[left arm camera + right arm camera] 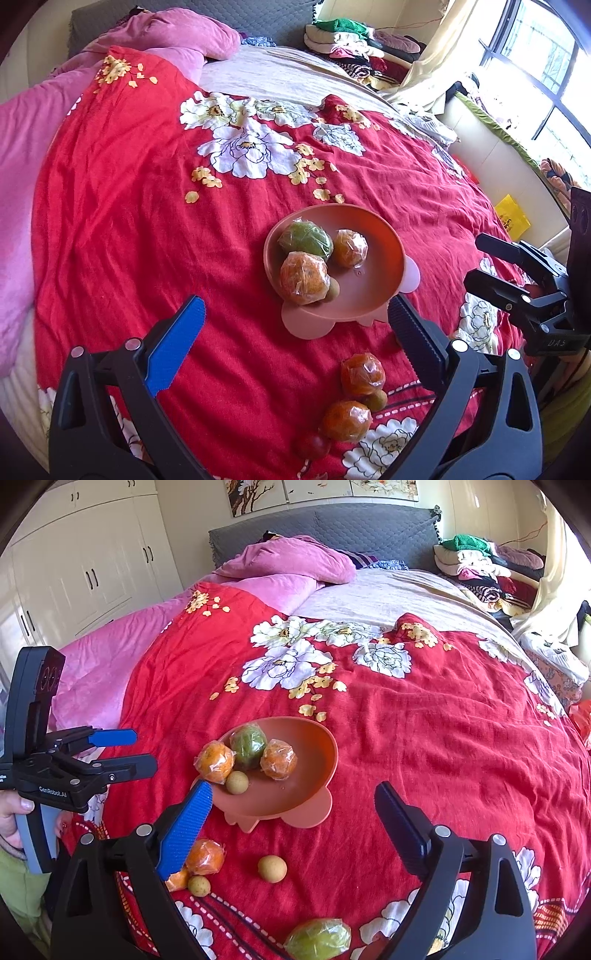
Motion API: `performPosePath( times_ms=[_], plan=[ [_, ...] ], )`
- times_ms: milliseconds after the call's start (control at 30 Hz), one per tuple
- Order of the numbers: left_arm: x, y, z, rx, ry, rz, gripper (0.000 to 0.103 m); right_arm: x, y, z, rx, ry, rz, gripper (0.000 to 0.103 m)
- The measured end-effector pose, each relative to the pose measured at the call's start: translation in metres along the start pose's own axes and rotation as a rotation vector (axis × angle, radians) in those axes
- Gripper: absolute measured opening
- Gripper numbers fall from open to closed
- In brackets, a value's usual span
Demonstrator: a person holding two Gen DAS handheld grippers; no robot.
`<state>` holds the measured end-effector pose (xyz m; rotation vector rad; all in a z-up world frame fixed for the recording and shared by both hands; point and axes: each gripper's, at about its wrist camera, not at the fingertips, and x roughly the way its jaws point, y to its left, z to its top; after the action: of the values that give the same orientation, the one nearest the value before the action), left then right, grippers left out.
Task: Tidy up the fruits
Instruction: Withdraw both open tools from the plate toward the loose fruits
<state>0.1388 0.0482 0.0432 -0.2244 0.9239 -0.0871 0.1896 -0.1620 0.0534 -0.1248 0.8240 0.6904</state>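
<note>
In the left wrist view, the left tool [295, 321] fills the bottom of the frame with its jaws spread wide and nothing between them, hovering over the red floral bedspread [129, 184]. Just beyond its fingertips, at centre frame, sits the pink plate [384, 266], holding a wrapped green fruit [304, 238], two wrapped oranges [303, 277] [350, 248] and a small tan fruit [331, 288] tucked against the nearer orange. Lower in the frame, on the bedspread between the jaws, lie two more wrapped oranges [362, 373] [345, 421], touching a small round fruit [376, 400], with a small red fruit [312, 446] beside them. The right tool [476, 262] enters from the right edge, its jaws apart and empty. In the right wrist view that tool [293, 805] is likewise spread wide, with a loose tan fruit [272, 868] lying between the jaws and another wrapped green fruit [317, 938] at the bottom edge. A pink quilt [291, 559] is bunched at the upper centre.
</note>
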Motion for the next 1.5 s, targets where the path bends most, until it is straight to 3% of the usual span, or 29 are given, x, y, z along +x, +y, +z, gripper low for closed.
performPosePath(
  times_ms=[1100, 1500],
  plan=[
    [-0.032, -0.019, -0.032, 0.057, -0.011, 0.008, 0.093, -0.032, 0.018, -0.025, -0.032, 0.007, -0.001, 0.093],
    [-0.032, -0.025, -0.054, 0.101, 0.026, 0.023, 0.093, -0.031, 0.025, -0.038, -0.049, 0.04, 0.007, 0.093]
  ],
)
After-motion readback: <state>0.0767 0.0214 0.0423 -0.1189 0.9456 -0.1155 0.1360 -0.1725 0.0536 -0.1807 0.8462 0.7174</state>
